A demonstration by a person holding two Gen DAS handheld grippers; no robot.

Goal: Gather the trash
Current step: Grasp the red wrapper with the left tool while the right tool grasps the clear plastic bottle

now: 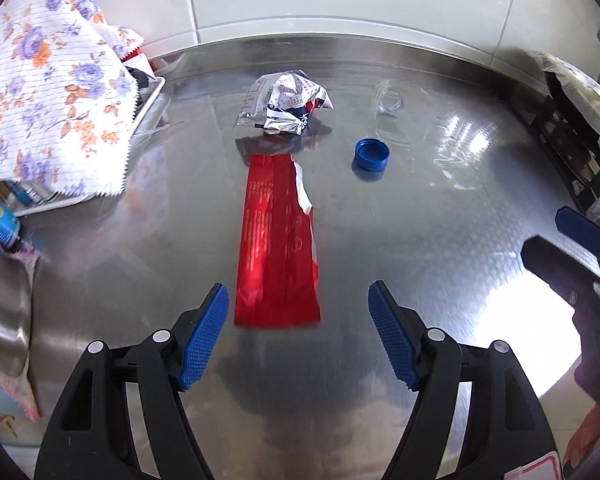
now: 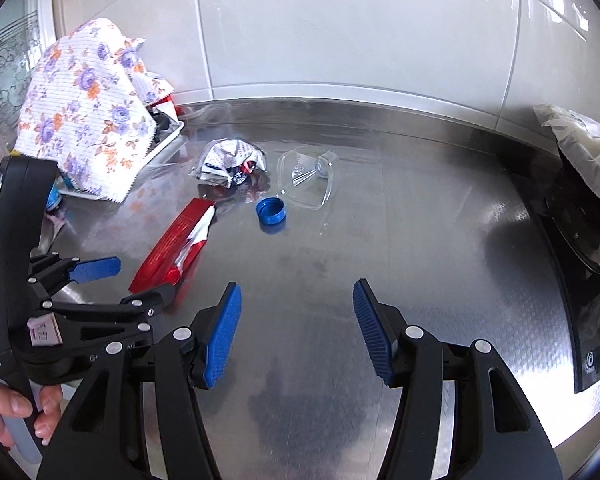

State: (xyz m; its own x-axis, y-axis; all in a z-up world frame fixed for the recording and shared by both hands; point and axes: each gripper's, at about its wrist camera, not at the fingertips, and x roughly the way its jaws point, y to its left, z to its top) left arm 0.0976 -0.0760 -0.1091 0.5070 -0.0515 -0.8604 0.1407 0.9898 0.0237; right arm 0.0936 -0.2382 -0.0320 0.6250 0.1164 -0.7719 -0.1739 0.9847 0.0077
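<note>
A flat red wrapper [image 1: 276, 240] lies lengthwise on the steel counter [image 1: 440, 260], its near end between the fingers of my open left gripper [image 1: 296, 292]. Behind it sits a crumpled silver-and-white wrapper [image 1: 288, 106]. To the right are a blue bottle cap [image 1: 372, 154] and a clear plastic piece [image 1: 396, 116]. My right gripper [image 2: 297, 286] hangs open over bare counter, nothing between its pads. From there the red wrapper [image 2: 172, 240], crumpled wrapper [image 2: 228, 164], cap [image 2: 271, 210] and clear plastic [image 2: 308, 180] lie ahead to the left. The left gripper [image 2: 144, 278] shows at the left, the right gripper [image 1: 544, 228] at the other view's right edge.
A floral cloth [image 1: 48, 92] drapes over a white tray at the back left, with a can [image 1: 0, 220] beneath it. A black stove [image 2: 580, 240] under a crumpled plastic sheet [image 2: 584, 148] fills the right side. A tiled wall closes the back. A hand [image 2: 16, 412] holds the left gripper.
</note>
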